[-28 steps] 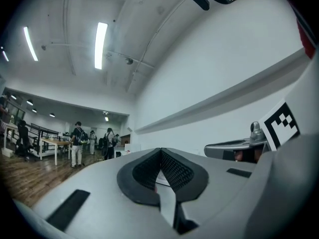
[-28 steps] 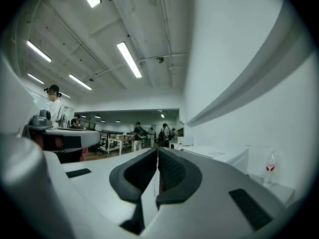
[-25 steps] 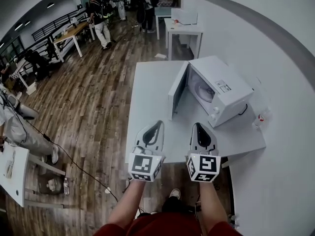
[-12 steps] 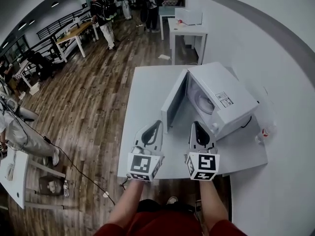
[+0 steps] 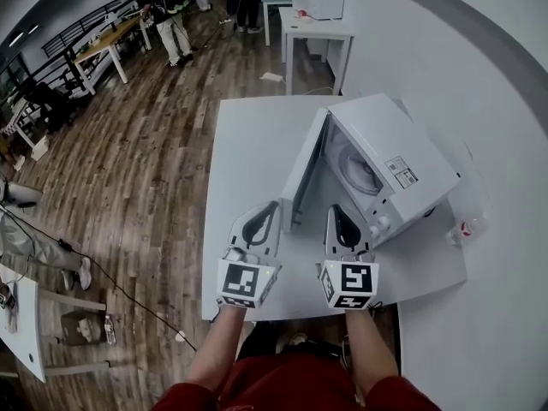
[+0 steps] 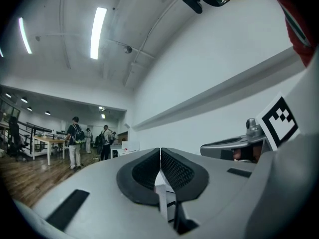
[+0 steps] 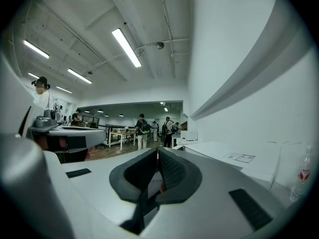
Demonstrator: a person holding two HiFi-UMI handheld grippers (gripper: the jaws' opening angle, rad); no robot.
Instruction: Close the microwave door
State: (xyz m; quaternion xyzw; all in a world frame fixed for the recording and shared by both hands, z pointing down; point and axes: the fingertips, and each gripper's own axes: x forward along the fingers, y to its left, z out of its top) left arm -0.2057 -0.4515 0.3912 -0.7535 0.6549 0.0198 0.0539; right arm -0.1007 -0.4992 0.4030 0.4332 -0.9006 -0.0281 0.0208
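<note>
The white microwave (image 5: 390,165) sits on the white table (image 5: 248,144) with its door (image 5: 306,176) swung wide open toward me and its cavity showing. My left gripper (image 5: 275,205) is shut and empty, its tip just short of the door's free edge. My right gripper (image 5: 331,210) is also shut and empty, in front of the open cavity near the control knobs. In the left gripper view the left gripper (image 6: 160,150) has its pads meeting. The right gripper (image 7: 157,151) looks the same in its own view, with the microwave top (image 7: 239,158) to its right.
A small bottle (image 5: 465,228) stands on the table beside the wall, right of the microwave. A second white table (image 5: 318,32) carrying a white box is farther back. Several people stand on the wooden floor (image 5: 145,169) at the far end. A cable runs across the floor at the left.
Both grippers have moved forward over the table edge toward the microwave, side by side. The door still stands open at about the same angle.
</note>
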